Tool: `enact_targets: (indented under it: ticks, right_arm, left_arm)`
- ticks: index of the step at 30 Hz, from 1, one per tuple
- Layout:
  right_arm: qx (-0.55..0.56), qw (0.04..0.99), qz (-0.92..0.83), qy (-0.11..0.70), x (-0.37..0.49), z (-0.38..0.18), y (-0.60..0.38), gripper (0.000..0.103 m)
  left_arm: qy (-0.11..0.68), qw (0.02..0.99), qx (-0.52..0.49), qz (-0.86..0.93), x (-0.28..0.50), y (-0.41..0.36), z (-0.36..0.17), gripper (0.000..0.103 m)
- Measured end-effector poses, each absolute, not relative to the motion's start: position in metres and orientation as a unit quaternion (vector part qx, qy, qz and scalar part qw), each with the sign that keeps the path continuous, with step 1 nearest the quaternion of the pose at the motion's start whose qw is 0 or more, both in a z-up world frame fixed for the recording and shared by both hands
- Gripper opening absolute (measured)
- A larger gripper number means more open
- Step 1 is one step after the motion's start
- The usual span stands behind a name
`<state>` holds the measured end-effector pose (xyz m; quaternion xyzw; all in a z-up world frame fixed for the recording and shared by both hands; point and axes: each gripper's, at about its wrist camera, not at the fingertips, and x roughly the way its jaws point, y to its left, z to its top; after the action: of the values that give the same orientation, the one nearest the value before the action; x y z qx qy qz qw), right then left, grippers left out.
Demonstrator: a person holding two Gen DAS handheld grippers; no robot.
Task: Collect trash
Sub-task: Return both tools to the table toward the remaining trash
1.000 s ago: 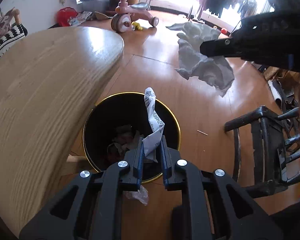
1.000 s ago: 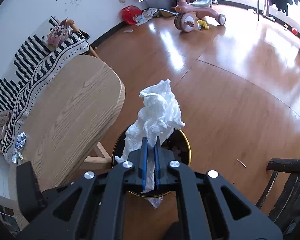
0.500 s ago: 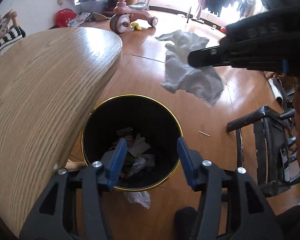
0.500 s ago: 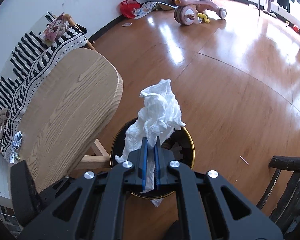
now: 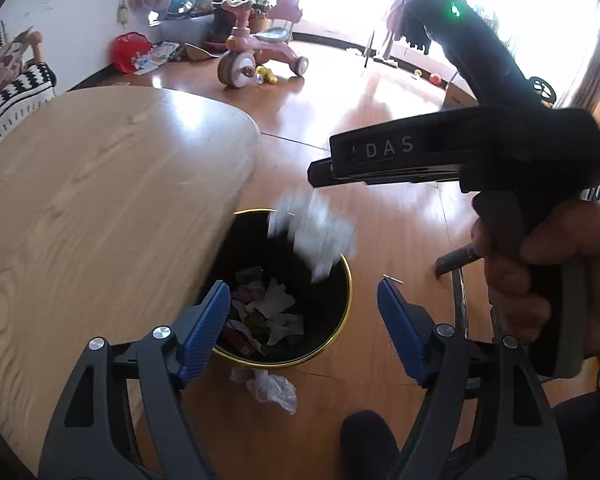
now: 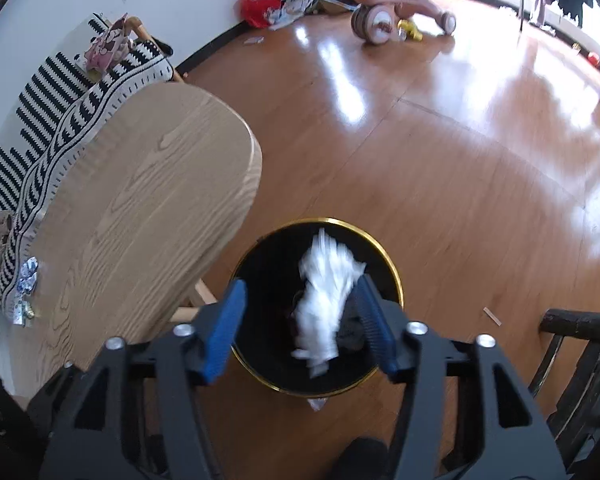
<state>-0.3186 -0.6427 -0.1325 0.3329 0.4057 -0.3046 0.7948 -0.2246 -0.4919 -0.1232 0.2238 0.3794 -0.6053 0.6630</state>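
Tissue (image 6: 324,300) blurred (mid-air) above bin (image 6: 388,268); left gripper (image 5: 302,328), right gripper (image 6: 300,328) fingers spread, empty.

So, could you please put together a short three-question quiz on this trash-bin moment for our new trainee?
1. True or false: the right claw is shut on the white tissue.
2. Where is the tissue? A) on the wooden table B) in the air over the black bin C) on the floor
3. Fill in: the left claw is ____.

Key: 1 false, its jaws stand apart and the tissue is loose; 2 B; 3 open.
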Motion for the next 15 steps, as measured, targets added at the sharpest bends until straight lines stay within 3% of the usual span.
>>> enact_targets:
  ticks: [8,15]
  right_arm:
    - [0.327,0.815,-0.292,0.38,-0.287,-0.106,-0.619,0.058]
    - [0.284,0.855,-0.218,0.375,-0.2,-0.073,-0.544,0.058]
  left_arm:
    - [0.351,0.704,0.21,-0.58,-0.194,-0.444,-0.087,0.081]
    - [0.34,0.767,0.184,-0.512,-0.126,-0.366,-0.058,0.084]
